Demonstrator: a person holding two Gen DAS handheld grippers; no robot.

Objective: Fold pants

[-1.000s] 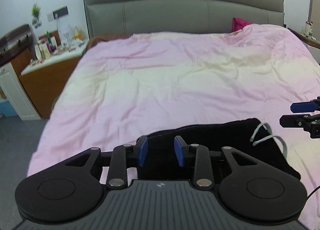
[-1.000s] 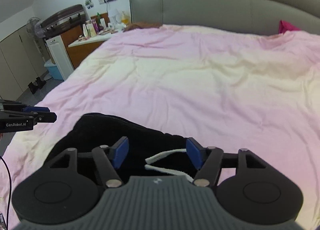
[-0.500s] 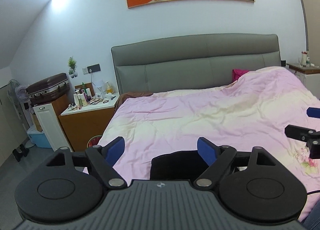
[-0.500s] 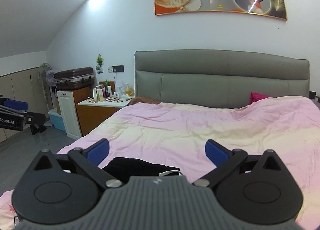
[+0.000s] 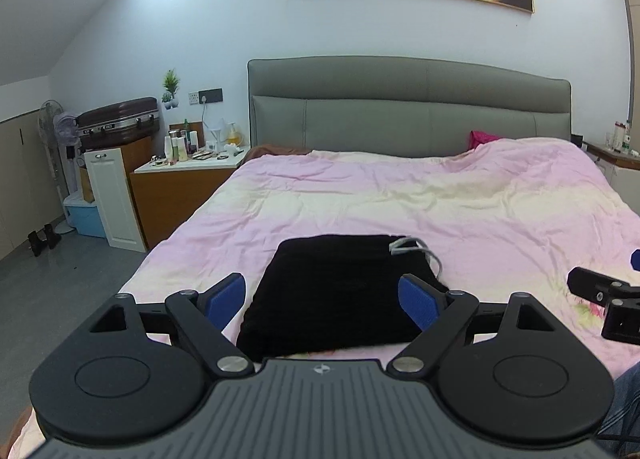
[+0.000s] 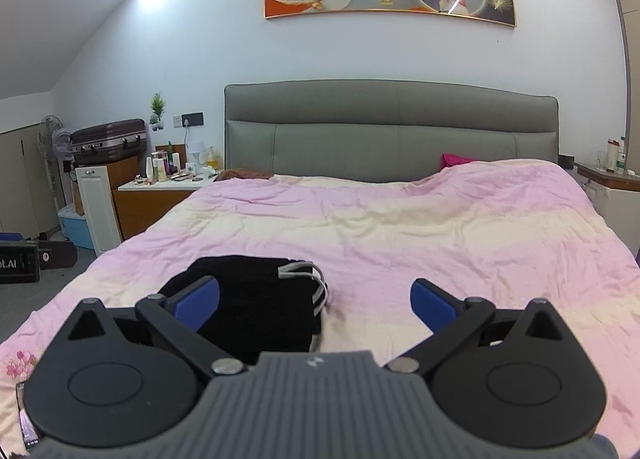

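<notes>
The pants (image 5: 340, 291) are seen folded into a compact black rectangle, laid flat on the pink duvet (image 5: 460, 203) near the foot of the bed. A white drawstring (image 5: 412, 249) is looped at their far right corner. The left tongs (image 5: 322, 295) are held wide apart above the near edge of the pants, with nothing gripped between the blue pads (image 5: 226, 295). The right tongs (image 6: 314, 301) are likewise spread wide and empty, raised over the right edge of the pants, with the drawstring seen between the pads. A grey headboard (image 6: 390, 131) and a cluttered nightstand (image 6: 160, 189) are seen beyond.
</notes>
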